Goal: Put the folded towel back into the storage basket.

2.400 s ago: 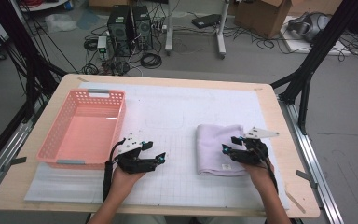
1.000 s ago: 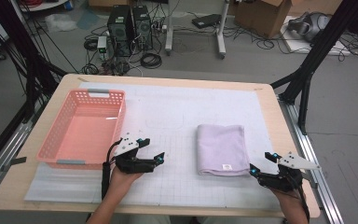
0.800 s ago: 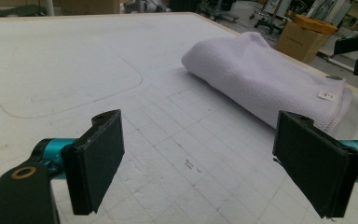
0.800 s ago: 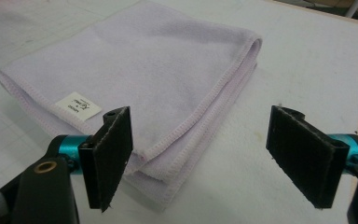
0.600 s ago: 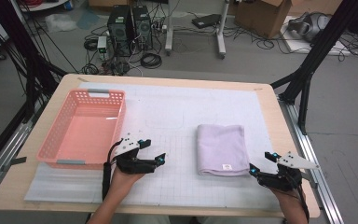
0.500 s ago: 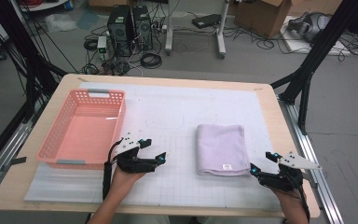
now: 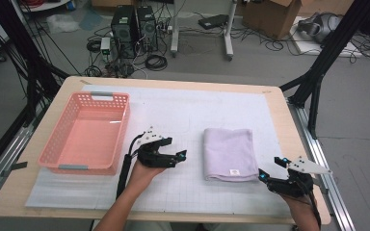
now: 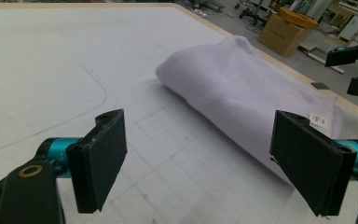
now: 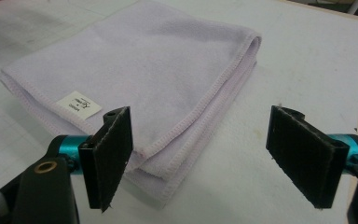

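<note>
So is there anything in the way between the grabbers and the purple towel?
Nothing visible. The folded lilac cloth towel lies alone on the white mat. The left gripper and right gripper are both open, with bare mat between each and the towel.

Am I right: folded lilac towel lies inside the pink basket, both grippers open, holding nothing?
Not quite. The folded lilac towel lies on the white mat, right of the pink basket, not in it; the high view shows this. The rest holds: left gripper and right gripper are open and hold nothing.
</note>
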Tool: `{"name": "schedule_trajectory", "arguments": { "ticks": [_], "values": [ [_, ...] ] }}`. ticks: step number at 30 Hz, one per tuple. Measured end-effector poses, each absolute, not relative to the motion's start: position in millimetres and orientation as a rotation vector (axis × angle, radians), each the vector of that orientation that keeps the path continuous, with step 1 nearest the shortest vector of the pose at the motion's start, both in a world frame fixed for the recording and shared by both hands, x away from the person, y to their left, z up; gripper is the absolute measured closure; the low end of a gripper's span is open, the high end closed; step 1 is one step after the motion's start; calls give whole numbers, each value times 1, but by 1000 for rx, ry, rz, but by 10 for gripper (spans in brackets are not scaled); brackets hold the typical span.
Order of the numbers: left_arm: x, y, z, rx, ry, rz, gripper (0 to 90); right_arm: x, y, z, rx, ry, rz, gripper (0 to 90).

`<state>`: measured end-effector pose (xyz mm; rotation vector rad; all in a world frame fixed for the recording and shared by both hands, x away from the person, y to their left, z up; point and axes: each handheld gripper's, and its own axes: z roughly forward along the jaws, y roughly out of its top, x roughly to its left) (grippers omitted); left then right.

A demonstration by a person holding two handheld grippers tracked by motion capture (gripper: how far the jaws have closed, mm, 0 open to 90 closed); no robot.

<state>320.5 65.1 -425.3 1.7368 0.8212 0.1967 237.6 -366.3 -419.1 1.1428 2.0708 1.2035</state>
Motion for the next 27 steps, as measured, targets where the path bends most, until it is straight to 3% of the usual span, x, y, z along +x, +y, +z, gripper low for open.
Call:
{"name": "schedule_trajectory", "arguments": {
  "ticks": [12,27],
  "values": [
    [344,28,-416,1808,838,159,190,237,-370,-420,1147,2071,1213,215],
    [360,-4,-436,1818,917,32,191,238,-368,-422,1147,2075,1220,215]
  ]
}}
